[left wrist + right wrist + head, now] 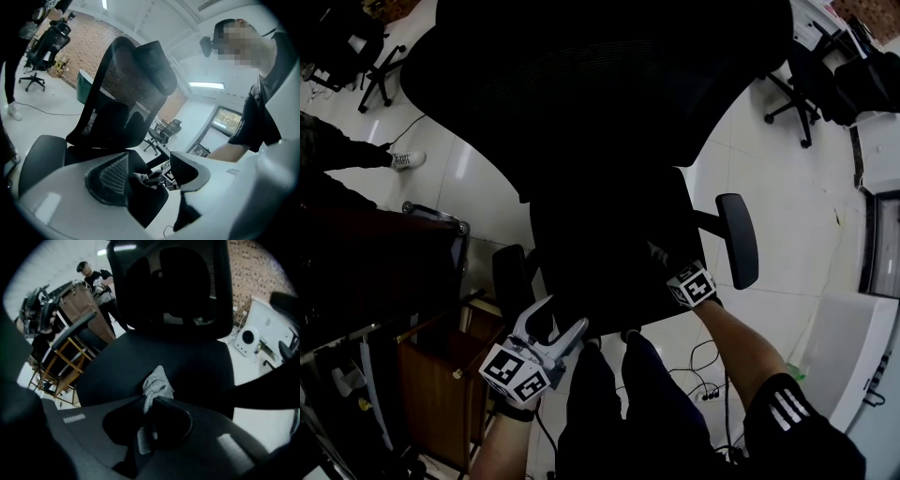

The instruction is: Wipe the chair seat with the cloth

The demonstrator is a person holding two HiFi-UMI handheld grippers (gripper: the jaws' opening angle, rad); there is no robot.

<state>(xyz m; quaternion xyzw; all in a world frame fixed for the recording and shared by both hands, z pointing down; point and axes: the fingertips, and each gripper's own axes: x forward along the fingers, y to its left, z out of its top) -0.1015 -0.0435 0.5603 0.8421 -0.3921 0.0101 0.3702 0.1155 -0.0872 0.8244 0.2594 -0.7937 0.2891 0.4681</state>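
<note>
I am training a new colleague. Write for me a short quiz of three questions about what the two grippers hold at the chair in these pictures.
1. True or false: the left gripper holds the grey woven cloth.
2. The right gripper, over the black padded chair seat, is shut on:
A. nothing
B. the grey woven cloth
C. a chair armrest
3. Fill the gap: the left gripper's jaws stand ___, with nothing between them.

Key: 1 false; 2 B; 3 open.
</note>
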